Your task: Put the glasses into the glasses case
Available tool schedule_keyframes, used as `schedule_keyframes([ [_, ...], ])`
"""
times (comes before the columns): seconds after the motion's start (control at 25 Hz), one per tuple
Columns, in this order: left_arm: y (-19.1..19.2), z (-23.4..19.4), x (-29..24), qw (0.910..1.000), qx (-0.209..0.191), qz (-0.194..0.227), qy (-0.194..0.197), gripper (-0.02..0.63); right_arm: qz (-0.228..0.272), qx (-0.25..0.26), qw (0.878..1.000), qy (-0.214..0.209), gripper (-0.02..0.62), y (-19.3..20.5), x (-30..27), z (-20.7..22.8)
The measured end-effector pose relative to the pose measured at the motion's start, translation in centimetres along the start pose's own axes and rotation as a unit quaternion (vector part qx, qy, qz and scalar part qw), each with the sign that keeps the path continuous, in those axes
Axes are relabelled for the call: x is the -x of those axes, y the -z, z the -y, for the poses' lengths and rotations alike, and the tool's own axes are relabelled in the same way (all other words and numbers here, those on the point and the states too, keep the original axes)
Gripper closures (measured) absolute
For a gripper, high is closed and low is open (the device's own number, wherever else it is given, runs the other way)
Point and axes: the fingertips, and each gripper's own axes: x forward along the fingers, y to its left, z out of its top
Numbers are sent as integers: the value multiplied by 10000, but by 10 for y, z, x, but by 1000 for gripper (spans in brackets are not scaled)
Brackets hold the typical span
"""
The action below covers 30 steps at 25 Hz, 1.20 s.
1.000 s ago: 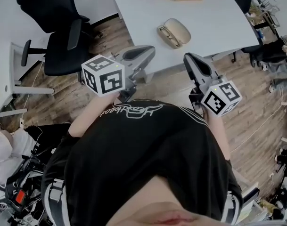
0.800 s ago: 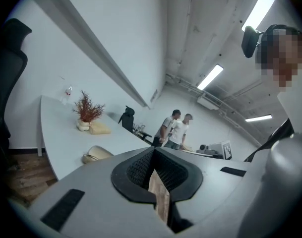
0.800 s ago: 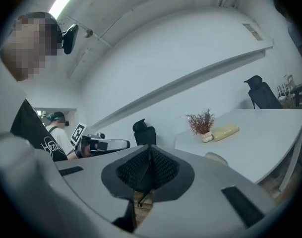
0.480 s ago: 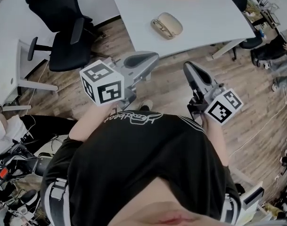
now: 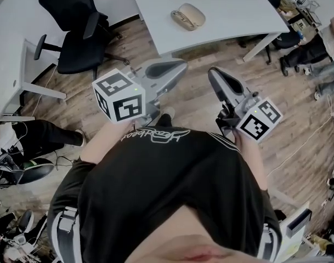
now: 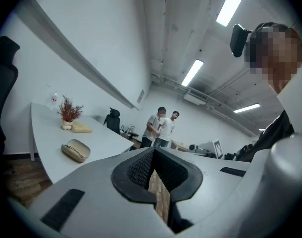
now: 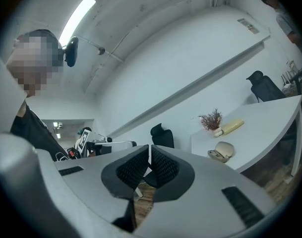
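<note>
The case point(image 5: 187, 16) lies open on the white worktop point(image 5: 238, 10), not far from its edge. The dark shape in its lower half may be the glasses point(image 5: 181, 19), but it is too small to be sure. Both tools are well apart from it, over the wooden floor point(image 5: 188, 100), just before the person's chest. The left tool point(image 5: 177, 66) is closed and empty, and the right tool point(image 5: 212, 73) is also closed on nothing.

The glasses case point(image 5: 187, 16) lies on the tabletop point(image 5: 232, 10), a potted plant point(image 6: 69, 114) behind it; an office chair point(image 5: 73, 40) stands left of the tabletop.
</note>
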Motion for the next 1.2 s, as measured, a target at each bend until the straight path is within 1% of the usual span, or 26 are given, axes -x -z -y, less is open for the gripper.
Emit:
schedule_keyframes([
  [0.28, 18, 45, 7, 9999, -33, 56, 110, 600, -59, -11, 10000, -9, 577, 14, 36, -30],
  [0.44, 27, 64, 10, 9999, -14, 64, 159, 600, -107, 24, 9999, 91, 577, 21, 51, -40],
  [0.72, 29, 77, 14, 9998, 21, 67, 173, 600, -145, 6, 9999, 91, 577, 20, 59, -49],
  [1.2, 47, 92, 15, 9998, 110, 16, 157, 600, -197, 10, 9998, 95, 577, 29, 75, -55],
])
